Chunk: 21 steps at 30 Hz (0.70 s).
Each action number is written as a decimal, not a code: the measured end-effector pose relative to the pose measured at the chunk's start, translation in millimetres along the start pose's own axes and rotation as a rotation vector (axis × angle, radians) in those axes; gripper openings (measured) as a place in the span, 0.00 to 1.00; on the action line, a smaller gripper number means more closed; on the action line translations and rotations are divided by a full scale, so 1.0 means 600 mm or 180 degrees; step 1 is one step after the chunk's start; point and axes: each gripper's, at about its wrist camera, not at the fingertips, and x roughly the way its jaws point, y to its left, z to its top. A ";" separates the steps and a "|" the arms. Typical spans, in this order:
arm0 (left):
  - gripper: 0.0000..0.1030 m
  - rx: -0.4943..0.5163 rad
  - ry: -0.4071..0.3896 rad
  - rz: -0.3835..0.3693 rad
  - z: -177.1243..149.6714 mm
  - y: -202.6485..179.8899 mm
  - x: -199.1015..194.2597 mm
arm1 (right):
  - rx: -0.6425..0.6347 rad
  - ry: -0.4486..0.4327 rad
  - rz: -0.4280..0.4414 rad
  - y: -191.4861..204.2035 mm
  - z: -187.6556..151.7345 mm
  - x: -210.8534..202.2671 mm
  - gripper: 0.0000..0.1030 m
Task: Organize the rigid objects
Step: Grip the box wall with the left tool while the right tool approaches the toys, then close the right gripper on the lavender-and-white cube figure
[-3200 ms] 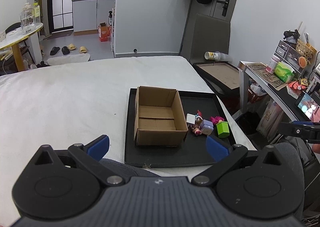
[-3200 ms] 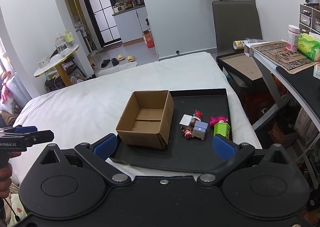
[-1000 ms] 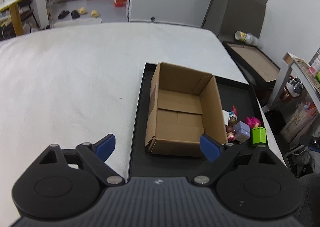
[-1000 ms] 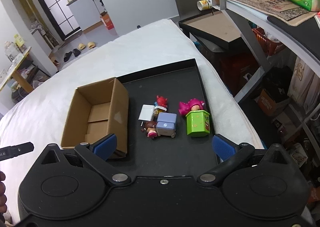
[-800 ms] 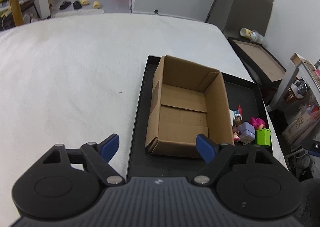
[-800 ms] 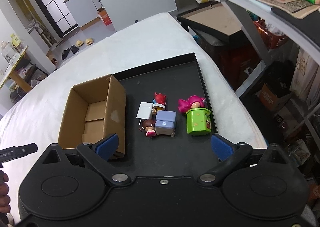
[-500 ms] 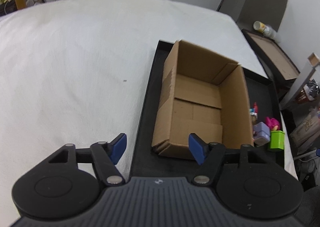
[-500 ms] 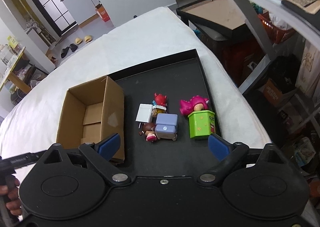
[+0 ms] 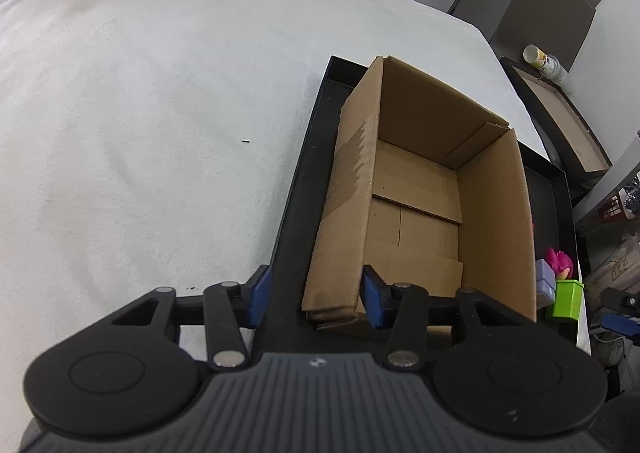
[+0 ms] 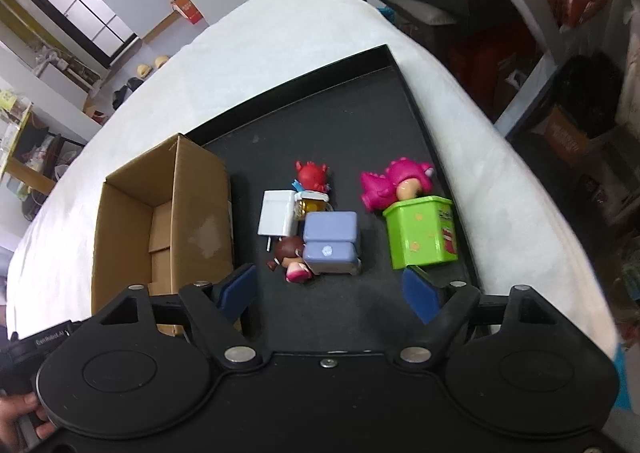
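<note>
On the tray [image 10: 408,93], the left gripper [image 9: 314,299] straddles the box's [image 9: 420,189] near-left wall, jaws closing but apparently not yet pinching, while the right gripper [image 10: 328,289], empty and closing, hangs just short of the toys [image 10: 330,241] directly ahead.

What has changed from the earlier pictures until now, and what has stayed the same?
Both grippers came down toward the black tray and their jaws are closing. The left gripper now straddles the cardboard box near-left wall; the right gripper approaches the toys, gripping nothing. Box, purple toy and green box have not moved.
</note>
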 end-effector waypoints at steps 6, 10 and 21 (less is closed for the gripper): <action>0.25 -0.0069 -0.0109 -0.0289 -0.007 0.016 0.017 | 0.0024 0.0003 -0.0002 0.000 0.008 0.043 0.77; 0.19 -0.0029 -0.0145 -0.0368 -0.013 0.014 0.017 | 0.0130 0.0005 0.0065 -0.004 0.008 0.065 0.77; 0.19 -0.0149 -0.0142 -0.0355 -0.013 0.015 0.012 | -0.0079 0.0003 -0.0112 0.017 0.010 0.103 0.72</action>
